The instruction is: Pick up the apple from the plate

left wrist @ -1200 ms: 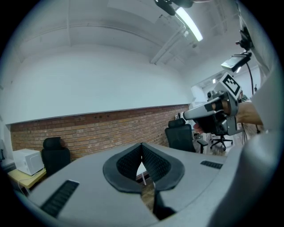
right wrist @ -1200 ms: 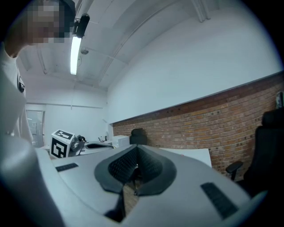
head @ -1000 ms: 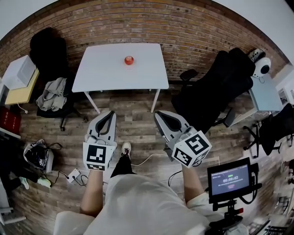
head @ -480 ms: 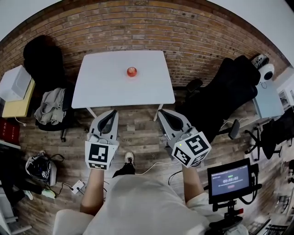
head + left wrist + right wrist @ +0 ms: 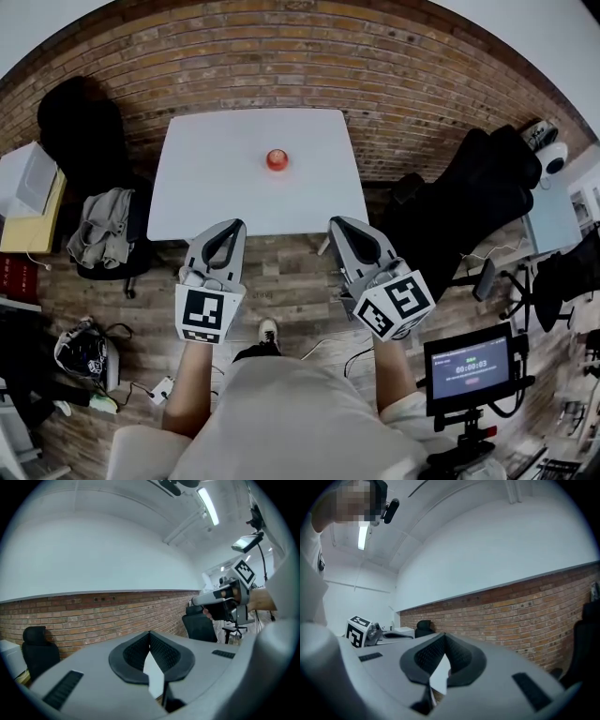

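Note:
A red apple (image 5: 276, 159) sits near the middle of a white table (image 5: 211, 183) in the head view; the plate under it is too small to make out. My left gripper (image 5: 234, 225) and right gripper (image 5: 337, 222) are held side by side and point level at the table. Their tips reach its front edge, well short of the apple. Both are shut with nothing in them. In the left gripper view the jaws (image 5: 150, 632) meet at the tip, with the other gripper (image 5: 225, 597) off to the right. The right gripper view shows its jaws (image 5: 444, 634) closed the same way. The apple is hidden in both gripper views.
A brick wall (image 5: 281, 66) runs behind the table. A black office chair (image 5: 469, 202) stands at its right, a chair draped with clothes (image 5: 103, 220) at its left. A small monitor on a stand (image 5: 467, 361) is at my right; a bag (image 5: 84, 342) and cables lie on the wooden floor.
Both grippers have moved forward together toward the table, still shut. The table and apple now sit lower and larger in the head view, and the tips have reached its front edge.

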Demonstrator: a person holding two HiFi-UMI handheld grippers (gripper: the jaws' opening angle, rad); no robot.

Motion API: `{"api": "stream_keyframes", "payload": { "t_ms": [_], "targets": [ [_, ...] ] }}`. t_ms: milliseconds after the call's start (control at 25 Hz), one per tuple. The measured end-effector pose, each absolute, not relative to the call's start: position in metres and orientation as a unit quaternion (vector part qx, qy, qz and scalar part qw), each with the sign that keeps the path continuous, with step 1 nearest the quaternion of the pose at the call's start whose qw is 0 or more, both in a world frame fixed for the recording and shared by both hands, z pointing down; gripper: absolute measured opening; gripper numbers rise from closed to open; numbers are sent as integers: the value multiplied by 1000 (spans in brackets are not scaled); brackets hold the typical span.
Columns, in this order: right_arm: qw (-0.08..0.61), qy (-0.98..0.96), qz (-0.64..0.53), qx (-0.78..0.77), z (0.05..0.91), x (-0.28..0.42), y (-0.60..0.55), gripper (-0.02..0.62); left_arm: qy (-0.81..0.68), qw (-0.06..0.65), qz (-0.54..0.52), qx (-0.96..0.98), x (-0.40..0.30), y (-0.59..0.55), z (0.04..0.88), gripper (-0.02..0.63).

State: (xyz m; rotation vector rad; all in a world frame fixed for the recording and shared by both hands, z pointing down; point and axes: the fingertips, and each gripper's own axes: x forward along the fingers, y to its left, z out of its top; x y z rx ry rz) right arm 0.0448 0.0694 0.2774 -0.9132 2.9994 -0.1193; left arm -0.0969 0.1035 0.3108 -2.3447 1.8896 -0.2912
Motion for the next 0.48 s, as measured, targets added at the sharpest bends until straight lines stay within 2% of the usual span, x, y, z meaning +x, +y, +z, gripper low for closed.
{"api": "stream_keyframes", "payload": {
  "t_ms": [480],
  "targets": [
    [-31,952,-51,-300,298,-11,0,2,585,56,-69,-806,-134,31,319,6]
  ]
}}
